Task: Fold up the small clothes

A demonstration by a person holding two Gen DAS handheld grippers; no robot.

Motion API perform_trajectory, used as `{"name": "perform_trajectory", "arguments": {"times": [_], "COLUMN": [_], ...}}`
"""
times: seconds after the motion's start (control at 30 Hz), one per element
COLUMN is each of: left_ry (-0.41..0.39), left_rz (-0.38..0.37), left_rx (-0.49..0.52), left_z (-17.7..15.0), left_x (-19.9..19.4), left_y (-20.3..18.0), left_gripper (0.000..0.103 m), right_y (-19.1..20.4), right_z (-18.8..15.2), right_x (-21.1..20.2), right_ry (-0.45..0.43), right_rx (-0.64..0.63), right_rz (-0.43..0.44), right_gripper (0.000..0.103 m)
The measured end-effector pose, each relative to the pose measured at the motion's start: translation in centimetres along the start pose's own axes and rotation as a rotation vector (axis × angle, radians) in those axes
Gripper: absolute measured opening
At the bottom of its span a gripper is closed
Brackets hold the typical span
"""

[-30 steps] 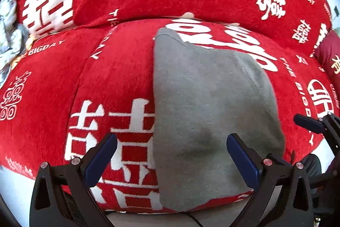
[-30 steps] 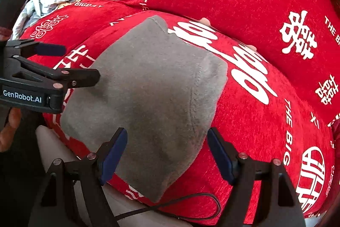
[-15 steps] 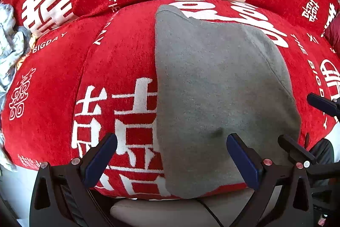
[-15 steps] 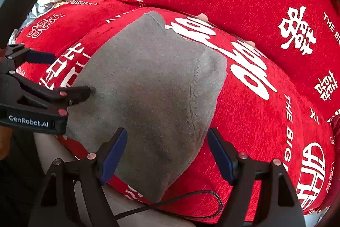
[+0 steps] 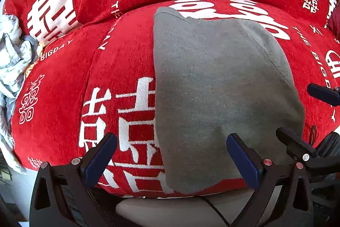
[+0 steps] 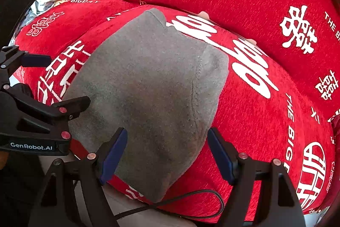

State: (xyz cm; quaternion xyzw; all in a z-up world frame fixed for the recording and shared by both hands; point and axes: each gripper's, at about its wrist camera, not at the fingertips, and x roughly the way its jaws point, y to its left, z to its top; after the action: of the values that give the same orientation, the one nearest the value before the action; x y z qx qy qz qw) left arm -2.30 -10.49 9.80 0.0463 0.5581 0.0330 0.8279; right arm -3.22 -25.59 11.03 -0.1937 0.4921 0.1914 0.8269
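Left gripper [image 5: 171, 157]: jaws spread wide, nothing between the pads. One blue pad hangs over the red cover [image 5: 63, 86], the other over the near part of the grey garment [image 5: 214, 88]; whether either pad touches the fabric cannot be told.

Right gripper [image 6: 166, 153]: jaws likewise spread wide and holding nothing, straddling the garment's near right corner (the stitched hem runs between the pads).

The grey garment lies flat on the red cushion cover printed with white characters. Its left edge runs straight from back to front; its near edge hangs slightly over the cushion's front. Bare red cover lies open on both sides of it.

A crumpled pile of pale clothes [image 5: 12, 61] sits well apart at the far left, cut off by the frame. A thin black cable [image 6: 191, 199] loops below the cushion's front edge. The garment's type cannot be made out.
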Motion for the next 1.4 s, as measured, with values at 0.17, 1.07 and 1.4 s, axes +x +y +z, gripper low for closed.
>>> {"name": "perform_trajectory", "arguments": {"times": [0.17,1.07,1.4], "left_ry": [0.0,0.014,0.02], "left_rz": [0.011,0.004,0.001], "left_rx": [0.008,0.011,0.01], "left_z": [0.04,0.0,-0.17], "left_x": [-0.19,0.0,0.17], "left_y": [-0.21,-0.2,-0.25], "left_gripper": [0.103,0.103,0.103], "right_y": [0.04,-0.14,-0.11], "right_z": [0.0,0.01,0.03], "right_x": [0.01,-0.13,-0.22], "right_ry": [0.0,0.0,-0.001], "right_rx": [-0.001,-0.01,-0.009], "right_rz": [0.0,-0.001,-0.001], "right_gripper": [0.08,0.08,0.08]}}
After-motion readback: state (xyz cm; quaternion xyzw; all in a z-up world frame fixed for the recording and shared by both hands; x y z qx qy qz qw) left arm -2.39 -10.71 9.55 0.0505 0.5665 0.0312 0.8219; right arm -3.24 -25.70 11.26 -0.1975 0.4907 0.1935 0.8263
